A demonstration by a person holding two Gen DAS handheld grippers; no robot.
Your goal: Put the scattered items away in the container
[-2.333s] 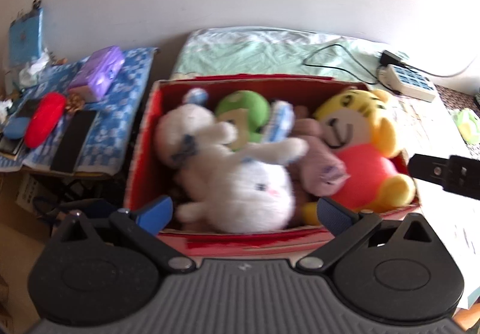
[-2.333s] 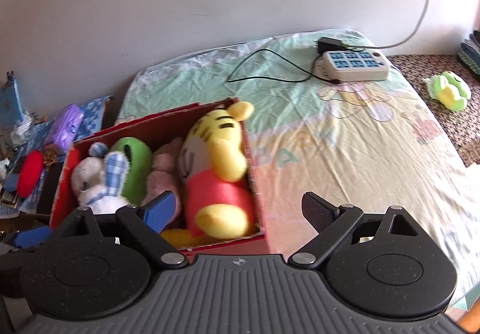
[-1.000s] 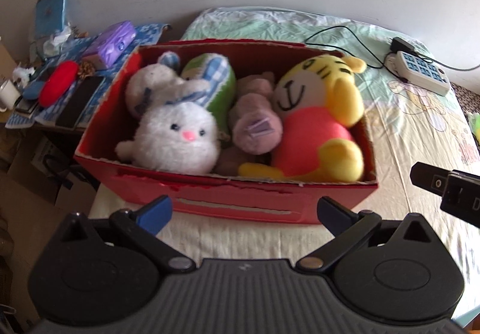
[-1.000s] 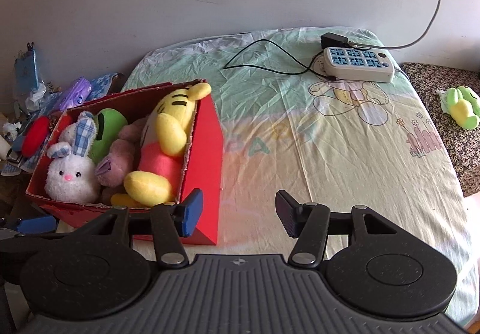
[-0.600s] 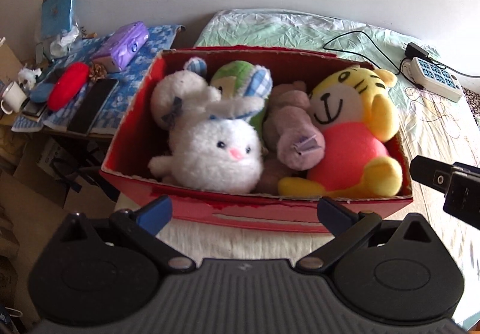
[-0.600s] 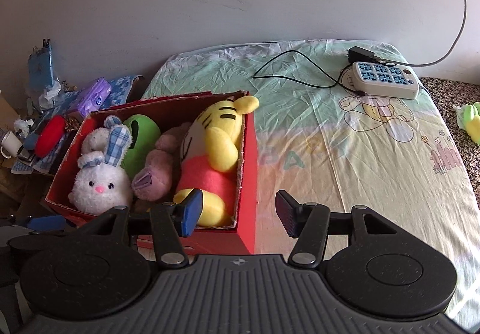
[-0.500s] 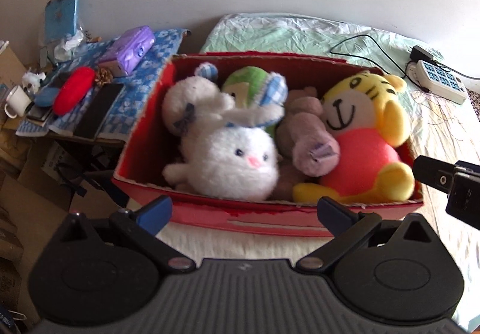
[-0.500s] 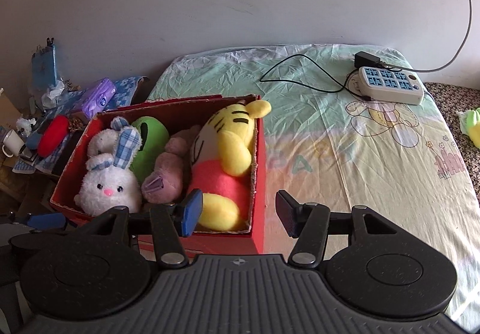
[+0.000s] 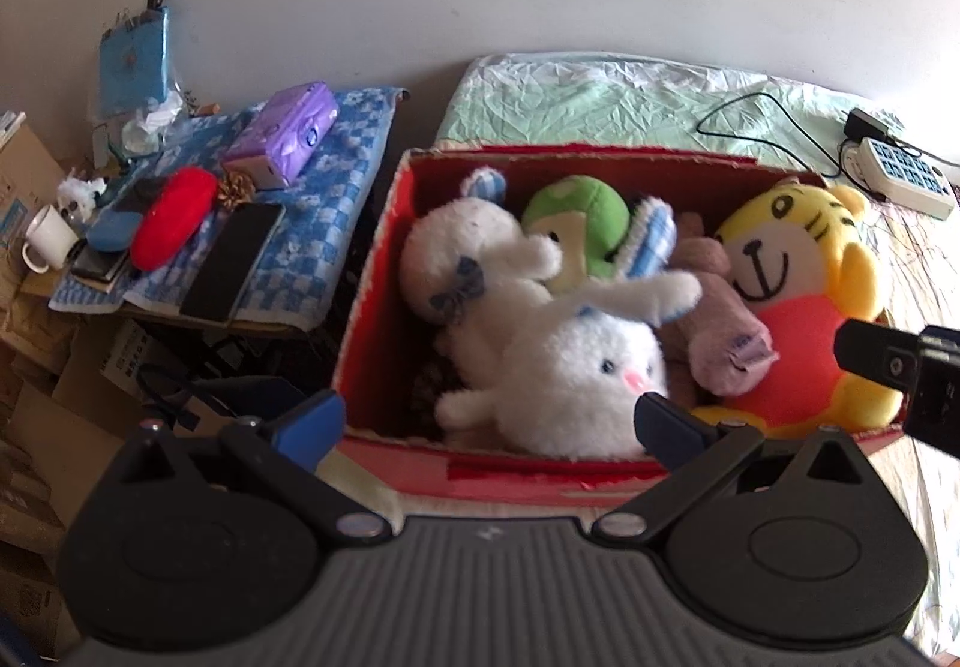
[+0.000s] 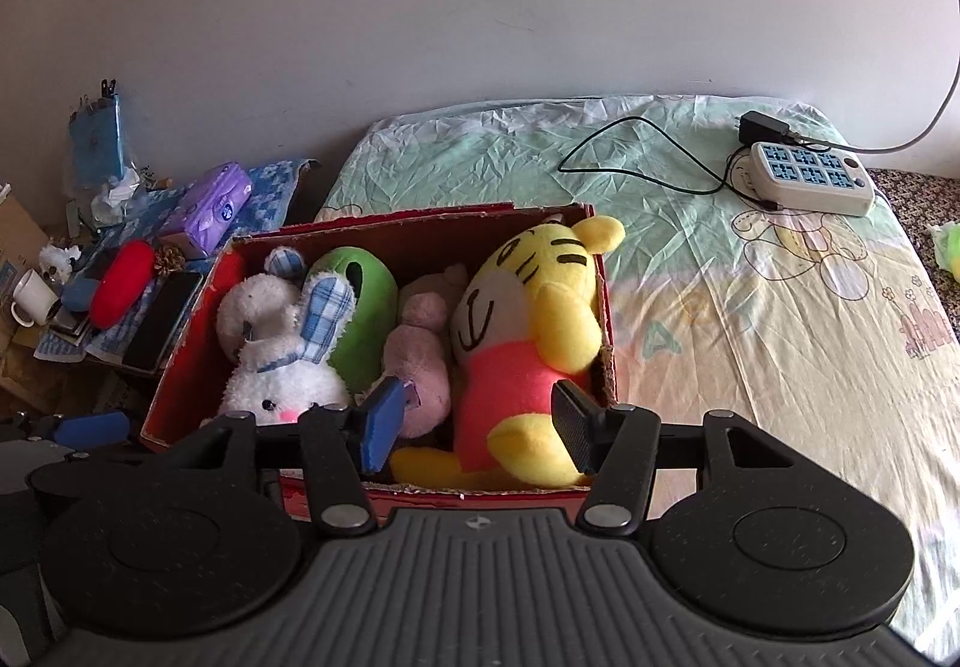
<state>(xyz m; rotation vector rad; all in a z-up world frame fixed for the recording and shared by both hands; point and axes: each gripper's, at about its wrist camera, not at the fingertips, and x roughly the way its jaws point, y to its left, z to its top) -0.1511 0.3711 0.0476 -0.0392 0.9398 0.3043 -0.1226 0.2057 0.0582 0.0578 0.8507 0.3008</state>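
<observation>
Both cameras have come closer to the red box [image 9: 384,259] since a moment ago, and the right gripper [image 10: 477,430] now has its jaws over the box instead of beside it.

From the right wrist you can see far across the bed [image 10: 750,343], with the white power strip [image 10: 810,178] at 2 o'clock and a bit of a green toy [image 10: 948,247] at 3 o'clock, well apart from the box. The left wrist view misses that toy. It shows the bench [image 9: 336,187] at 10 o'clock better, with the purple pack [image 9: 282,133] and red pouch [image 9: 174,214] on it.

Inside the box lie the white bunny [image 9: 576,379], the green plush [image 9: 576,217], the pink plush [image 9: 720,331] and the yellow tiger [image 9: 792,283], packed side by side.

The left gripper [image 9: 489,418] has wide jaws with nothing in them, near the front wall of the box; the bunny shows between them. The right jaws are partly open and empty, and the tiger's legs show between them.
</observation>
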